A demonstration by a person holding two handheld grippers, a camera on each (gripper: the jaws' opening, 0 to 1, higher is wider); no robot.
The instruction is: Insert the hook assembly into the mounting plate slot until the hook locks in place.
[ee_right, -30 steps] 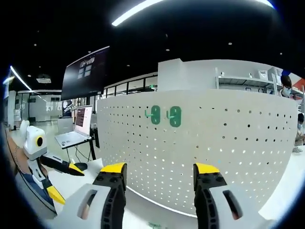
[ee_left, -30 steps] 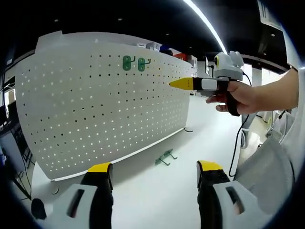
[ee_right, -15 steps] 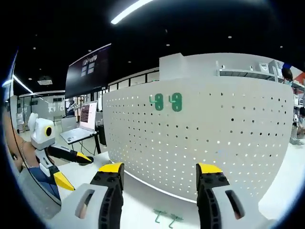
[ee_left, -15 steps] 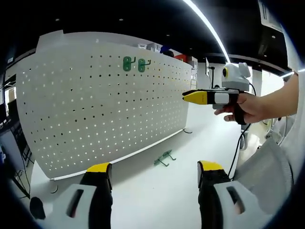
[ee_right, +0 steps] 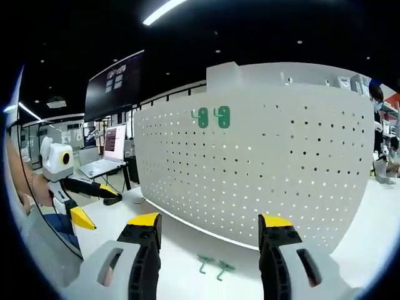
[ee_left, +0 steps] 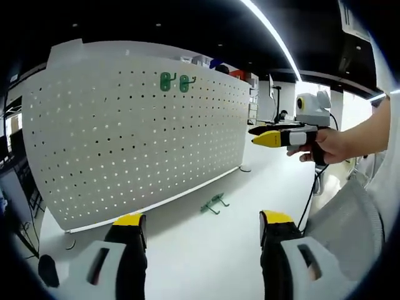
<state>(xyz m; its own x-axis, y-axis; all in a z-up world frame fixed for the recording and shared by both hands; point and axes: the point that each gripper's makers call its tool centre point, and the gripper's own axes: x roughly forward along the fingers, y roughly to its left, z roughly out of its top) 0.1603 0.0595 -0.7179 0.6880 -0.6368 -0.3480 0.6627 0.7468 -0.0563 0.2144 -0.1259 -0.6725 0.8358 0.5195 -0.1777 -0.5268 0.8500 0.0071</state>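
A white pegboard mounting plate point(ee_left: 125, 137) stands upright on the white table. Two green hooks point(ee_left: 175, 82) hang near its top edge. A loose green hook assembly point(ee_left: 212, 204) lies on the table in front of the board's foot. My left gripper point(ee_left: 203, 220) is open and empty, well back from the board. A hand holds my right gripper point(ee_left: 253, 135) in the air to the right, away from the board. In the right gripper view, the right gripper point(ee_right: 209, 222) is open and empty above the loose hook assembly point(ee_right: 212, 267), facing the pegboard point(ee_right: 281, 169) and its mounted hooks point(ee_right: 211, 117). The left gripper point(ee_right: 97, 206) shows at the left.
The white table point(ee_left: 206, 256) spreads out in front of the board. A laptop point(ee_right: 103, 165) and a dark wall screen point(ee_right: 115, 84) stand beyond the board's left end. A black cable point(ee_left: 309, 194) hangs below the hand. Shelves point(ee_right: 350, 81) rise behind the board.
My right gripper has drawn back from the pegboard and sunk a little. Its view has tipped down, so the loose hook assembly on the table now shows. The left gripper has hardly moved.
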